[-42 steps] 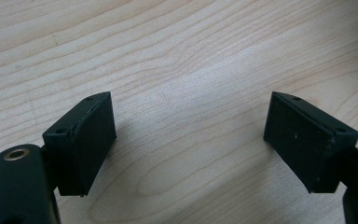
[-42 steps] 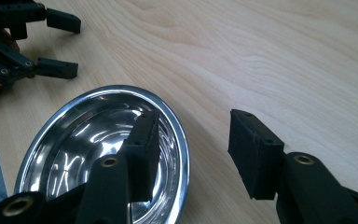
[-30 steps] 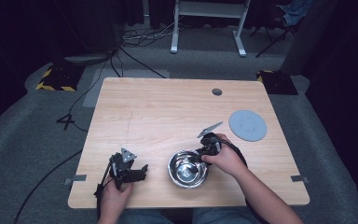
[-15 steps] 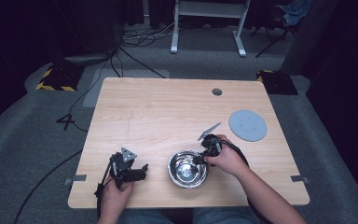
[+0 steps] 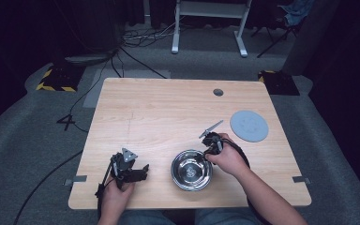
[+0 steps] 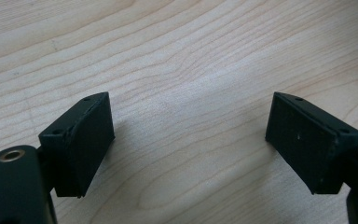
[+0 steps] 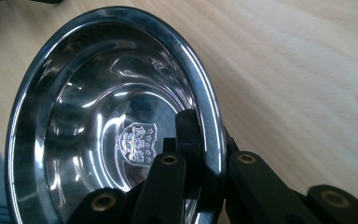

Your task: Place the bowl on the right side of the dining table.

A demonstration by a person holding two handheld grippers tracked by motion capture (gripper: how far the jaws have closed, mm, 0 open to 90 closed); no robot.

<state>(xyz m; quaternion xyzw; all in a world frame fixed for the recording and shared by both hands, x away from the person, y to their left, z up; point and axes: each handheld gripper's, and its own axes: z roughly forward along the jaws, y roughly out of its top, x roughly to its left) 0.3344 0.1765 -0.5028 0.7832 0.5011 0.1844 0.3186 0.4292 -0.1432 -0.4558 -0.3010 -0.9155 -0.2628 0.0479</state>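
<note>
Right tongs, whose jaws had just been closing, were clamped on the steel bowl's rim at its 2 o'clock; left tongs were held agape. A careful lift was judged next.

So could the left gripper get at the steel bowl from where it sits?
Probably yes: the left gripper is open beside the steel bowl, with bare table between. The right gripper already clamps the bowl's far rim.

A grey round disc lies flat near the right edge of the wooden desk; a small dark hole sits near its far edge.
</note>
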